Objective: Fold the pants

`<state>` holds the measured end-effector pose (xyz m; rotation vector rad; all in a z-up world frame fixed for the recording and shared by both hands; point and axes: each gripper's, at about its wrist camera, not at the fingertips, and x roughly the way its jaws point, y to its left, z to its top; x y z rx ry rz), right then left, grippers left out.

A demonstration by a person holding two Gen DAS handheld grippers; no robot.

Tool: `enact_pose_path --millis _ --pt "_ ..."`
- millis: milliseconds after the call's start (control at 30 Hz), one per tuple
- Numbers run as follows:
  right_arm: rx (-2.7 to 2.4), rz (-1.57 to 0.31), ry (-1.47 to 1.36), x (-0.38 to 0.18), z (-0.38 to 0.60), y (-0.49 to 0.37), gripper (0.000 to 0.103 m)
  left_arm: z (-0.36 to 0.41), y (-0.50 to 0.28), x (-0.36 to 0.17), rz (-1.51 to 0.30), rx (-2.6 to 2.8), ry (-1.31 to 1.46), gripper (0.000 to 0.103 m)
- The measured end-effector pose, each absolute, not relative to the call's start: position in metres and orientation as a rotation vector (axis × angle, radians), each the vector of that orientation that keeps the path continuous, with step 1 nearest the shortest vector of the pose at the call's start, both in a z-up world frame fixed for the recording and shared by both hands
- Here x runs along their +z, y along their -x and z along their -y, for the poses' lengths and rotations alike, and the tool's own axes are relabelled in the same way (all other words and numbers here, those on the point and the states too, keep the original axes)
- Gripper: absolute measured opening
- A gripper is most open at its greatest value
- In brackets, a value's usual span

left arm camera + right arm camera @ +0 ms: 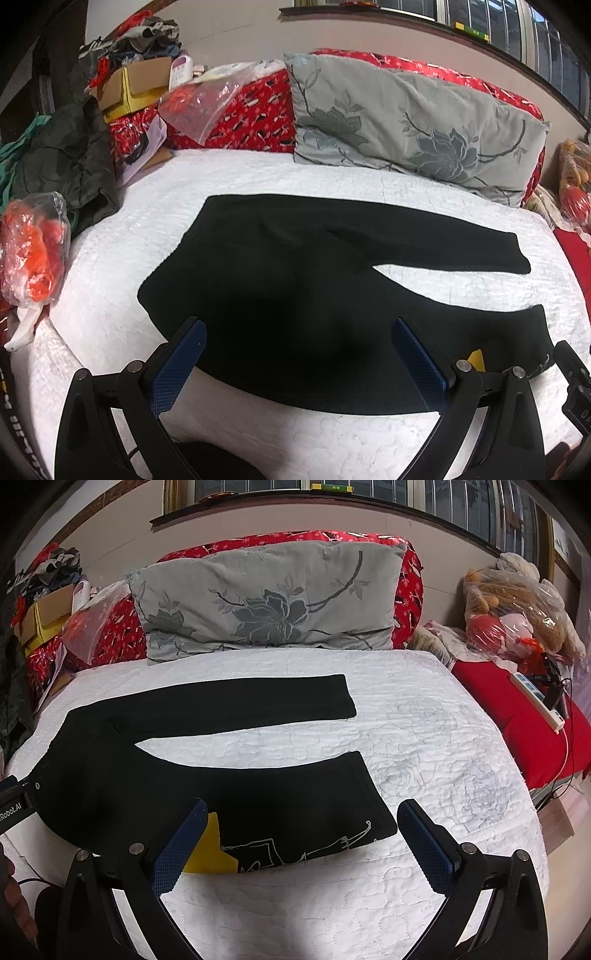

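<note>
Pants [295,295], black, lie spread flat on the white quilt [110,288] of a bed, waistband toward nine o'clock and both legs running off toward three o'clock with a wedge of quilt showing between them. In the right wrist view the nearer leg [295,805] carries a yellow patch [210,853] and white line stitching near its cuff, at about six o'clock of the garment. The left gripper [295,332] hovers over the seat of the pants with its blue-padded fingers [177,369] spread wide and nothing between them; the right gripper [299,812] is likewise released, its fingers straddling the nearer leg's cuff area without closing on it. At twelve o'clock a grey floral pillow [413,125] leans against a red patterned bolster [258,110], just beyond the farther leg. At ten o'clock the bed edge is crowded: a clear plastic bag with orange contents [207,99], a cardboard box [140,85] heaped with clothing, and a dark garment [70,155] draped down the side. Another bag of orange items [33,254] sits at nine o'clock, touching the quilt's edge, near the waistband. At two o'clock in the right wrist view a bag of stuffed toys [517,605] rests above a red cushion [517,731], where a white power strip [535,698] and its cables lie. The quilt to the right of the cuffs is bare.
</note>
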<state>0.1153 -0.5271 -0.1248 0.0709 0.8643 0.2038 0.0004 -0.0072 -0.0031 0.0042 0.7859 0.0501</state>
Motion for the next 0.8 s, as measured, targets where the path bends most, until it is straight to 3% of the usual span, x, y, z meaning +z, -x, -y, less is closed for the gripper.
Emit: enact_pose_path --millis 800 --pt "0.198 -0.88 -0.084 -0.1279 0.5309 -0.116 0.103 0.001 0.006 -0.0032 -0.79 0.012 0.007 0.101"
